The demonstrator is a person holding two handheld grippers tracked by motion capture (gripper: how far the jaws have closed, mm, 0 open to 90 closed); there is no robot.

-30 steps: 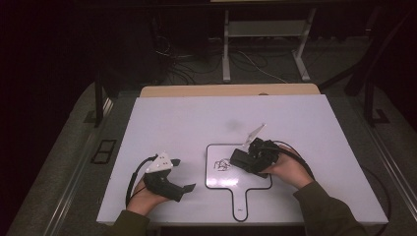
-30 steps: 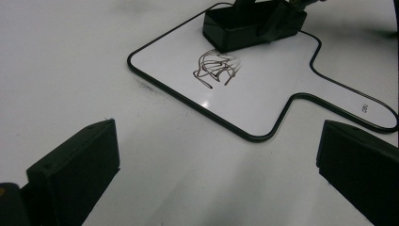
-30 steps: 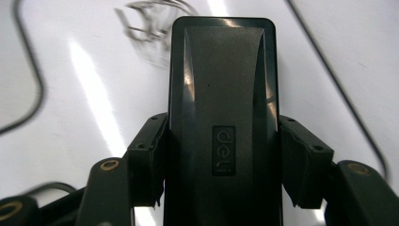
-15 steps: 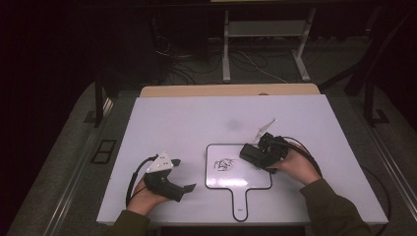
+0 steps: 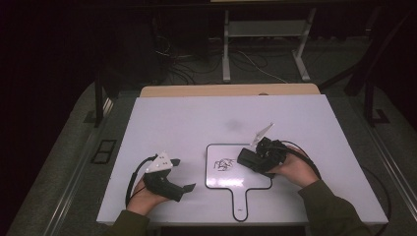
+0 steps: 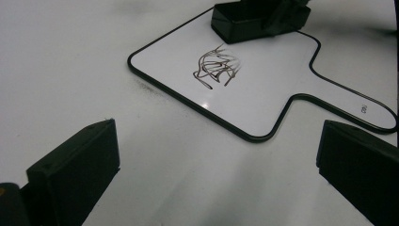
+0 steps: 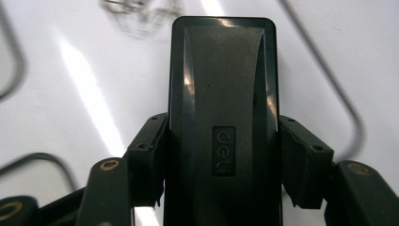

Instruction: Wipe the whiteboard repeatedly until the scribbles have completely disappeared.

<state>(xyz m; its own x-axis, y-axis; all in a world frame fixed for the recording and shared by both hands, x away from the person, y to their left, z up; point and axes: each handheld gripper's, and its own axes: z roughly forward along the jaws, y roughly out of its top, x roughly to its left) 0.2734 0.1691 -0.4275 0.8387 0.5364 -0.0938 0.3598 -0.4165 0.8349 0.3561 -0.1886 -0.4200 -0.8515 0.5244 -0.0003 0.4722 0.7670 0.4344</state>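
Currently, by size —
Counter (image 5: 196,123): white, carries everything; bare surface lies between the left gripper's fingers.
Whiteboard (image 5: 223,179): small paddle-shaped board with a black rim, flat on the counter, handle toward the person; ahead of the left fingers, under the right ones.
Right gripper (image 7: 221,155): fingers (image 7: 148,160) clamped on both long sides of the eraser, nothing loose about the grip.
Left gripper (image 5: 179,174): fingers (image 6: 77,172) spread wide with nothing between them, resting on the counter well apart from the board.
Eraser (image 7: 221,94): black block with a "deli" mark, held level over the board's far corner, its front end just short of the scribble.
Scribble (image 6: 216,68): dark tangle of marker lines mid-board, intact.
Progress: eraser is in hand and at the board; judging by the whole scribble, wiping remains to be done.
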